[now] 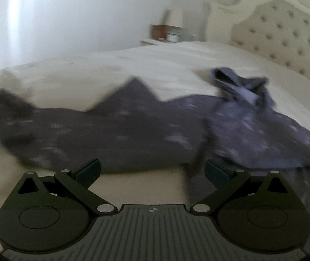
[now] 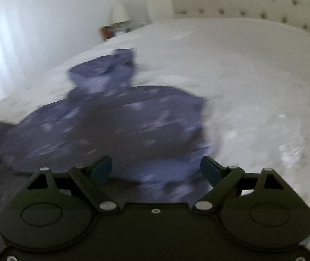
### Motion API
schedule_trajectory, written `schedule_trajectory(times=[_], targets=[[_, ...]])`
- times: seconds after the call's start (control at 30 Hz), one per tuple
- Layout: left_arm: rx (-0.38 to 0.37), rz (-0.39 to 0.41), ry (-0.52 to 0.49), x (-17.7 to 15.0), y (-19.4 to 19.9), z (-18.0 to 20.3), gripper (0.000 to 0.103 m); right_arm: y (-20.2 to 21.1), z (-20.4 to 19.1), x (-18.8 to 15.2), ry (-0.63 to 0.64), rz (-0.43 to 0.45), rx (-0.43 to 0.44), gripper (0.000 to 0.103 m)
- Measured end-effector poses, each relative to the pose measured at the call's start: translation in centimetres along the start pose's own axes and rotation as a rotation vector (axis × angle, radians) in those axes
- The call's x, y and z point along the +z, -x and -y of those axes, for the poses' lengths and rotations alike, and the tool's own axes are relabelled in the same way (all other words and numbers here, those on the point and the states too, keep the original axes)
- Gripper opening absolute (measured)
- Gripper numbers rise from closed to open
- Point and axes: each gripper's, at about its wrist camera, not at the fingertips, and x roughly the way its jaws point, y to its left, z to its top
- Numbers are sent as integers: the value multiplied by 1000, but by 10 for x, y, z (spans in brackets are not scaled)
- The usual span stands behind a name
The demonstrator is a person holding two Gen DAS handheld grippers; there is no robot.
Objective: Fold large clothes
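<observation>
One dark patterned garment (image 1: 115, 130) lies spread across the white bed (image 1: 165, 65). I see my left gripper (image 1: 152, 169) and right gripper (image 2: 156, 168) both wide apart, holding nothing.

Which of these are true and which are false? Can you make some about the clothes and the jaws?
1. The purple patterned garment lies on a white bed. True.
2. The right gripper clamps the garment. False: its jaws stand open, pressing on nothing.
3. The left gripper has its jaws open. True.
4. The garment is neatly folded into a square. False: it lies spread out and rumpled.
5. A tufted headboard stands behind the bed. True.
</observation>
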Motion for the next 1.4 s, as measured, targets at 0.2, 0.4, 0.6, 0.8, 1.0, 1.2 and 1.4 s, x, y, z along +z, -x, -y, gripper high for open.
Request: schedule_trajectory(times=[0.2, 0.4, 0.6, 0.8, 1.0, 1.2, 1.4], targets=[[148, 29, 90, 21, -2, -69, 103, 5, -53, -25, 68, -35, 125, 91], [298, 6, 179, 30, -21, -130, 103, -10, -87, -53, 113, -107, 168, 94], [340, -7, 159, 31, -41, -137, 102, -18, -101, -74, 169, -123, 159, 103], [324, 3, 149, 39, -42, -134, 7, -19, -98, -81, 169, -99, 173, 103], [202, 130, 151, 78, 0, -105, 5, -18, -92, -79, 149, -99, 205, 103], [0, 274, 11, 139, 62, -11, 5, -11, -76, -73, 59, -115, 271, 102], [-196, 361, -133, 176, 91, 111, 6, 11, -49, -71, 2, -100, 278, 102]])
